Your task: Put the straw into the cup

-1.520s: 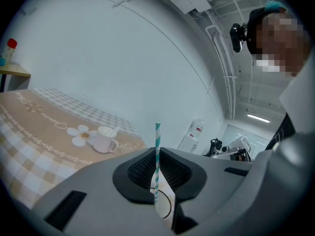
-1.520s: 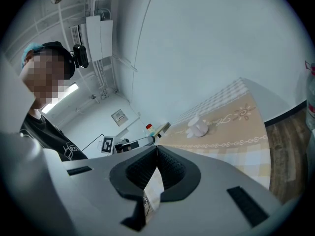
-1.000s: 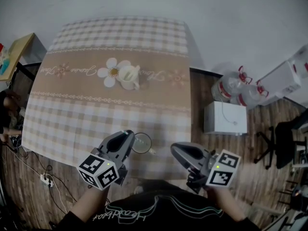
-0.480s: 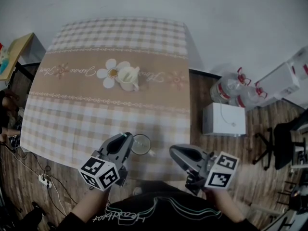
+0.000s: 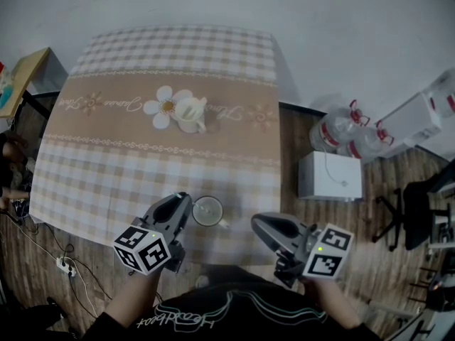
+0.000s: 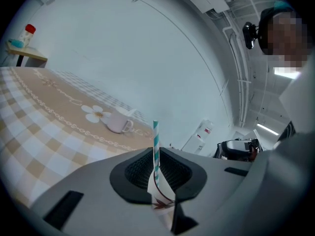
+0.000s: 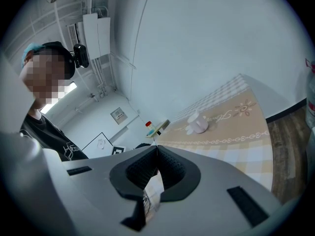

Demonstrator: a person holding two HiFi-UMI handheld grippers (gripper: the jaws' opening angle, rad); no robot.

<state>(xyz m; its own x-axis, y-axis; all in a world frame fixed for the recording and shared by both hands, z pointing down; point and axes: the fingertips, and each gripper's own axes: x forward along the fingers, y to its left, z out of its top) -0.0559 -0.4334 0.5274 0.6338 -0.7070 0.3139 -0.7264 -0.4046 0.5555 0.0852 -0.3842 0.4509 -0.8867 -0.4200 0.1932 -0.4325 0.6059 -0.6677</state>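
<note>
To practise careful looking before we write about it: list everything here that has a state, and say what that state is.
Left gripper: shut on the straw.
Straw: upright, lower end in a paper sleeve.
Right gripper: shut on a paper scrap.
Cup: upright near the table edge, no straw in it.
Mug: standing at the far side, untouched.

Open tablecloth [image 5: 106, 169] between near glass [image 5: 207, 210] and far mug [image 5: 190, 114] (well apart)
</note>
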